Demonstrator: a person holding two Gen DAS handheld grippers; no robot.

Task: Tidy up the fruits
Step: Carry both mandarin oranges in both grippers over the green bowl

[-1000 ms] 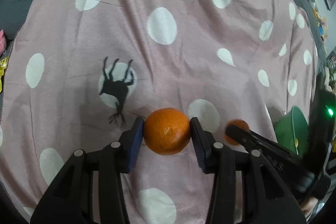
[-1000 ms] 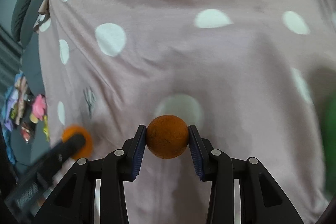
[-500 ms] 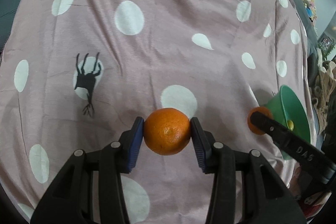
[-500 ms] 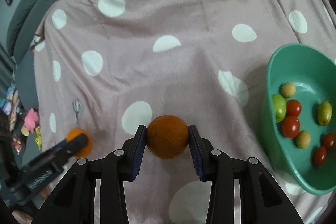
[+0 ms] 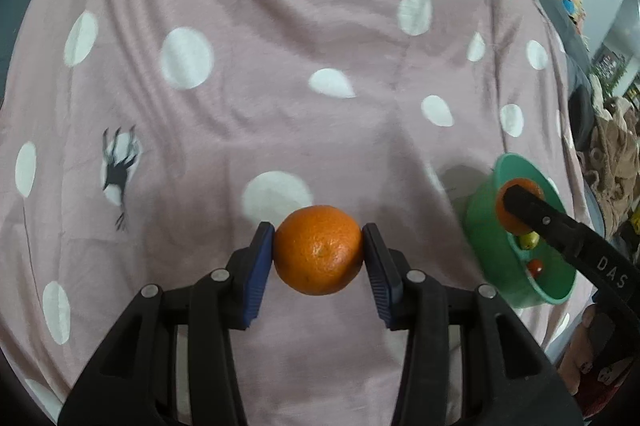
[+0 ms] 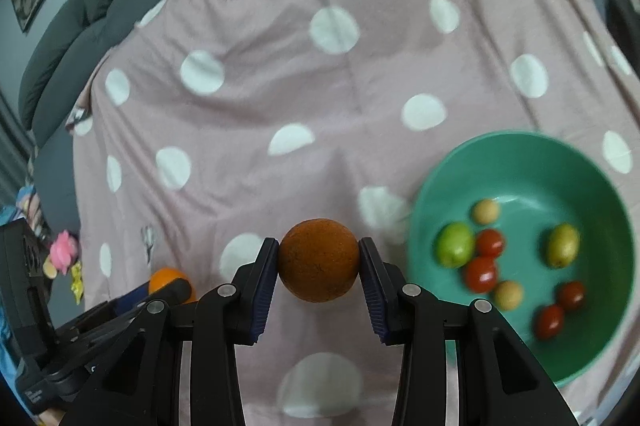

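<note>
Your left gripper [image 5: 318, 252] is clenched on a bright orange [image 5: 318, 250], centred between both pads. Your right gripper [image 6: 319, 260] grips a duller orange [image 6: 318, 260] the same way, with the green bowl [image 6: 520, 162] just right of its jaws.

Two oranges [image 6: 318, 260], one green bowl [image 6: 532, 166], four red tomatoes [image 6: 481, 274], two claws [image 6: 318, 262]

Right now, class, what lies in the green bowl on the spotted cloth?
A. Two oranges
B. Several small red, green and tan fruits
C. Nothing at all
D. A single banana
B: the right wrist view shows the green bowl holding small fruits, red, green and tan, while each orange sits clamped in a gripper outside it.
</note>
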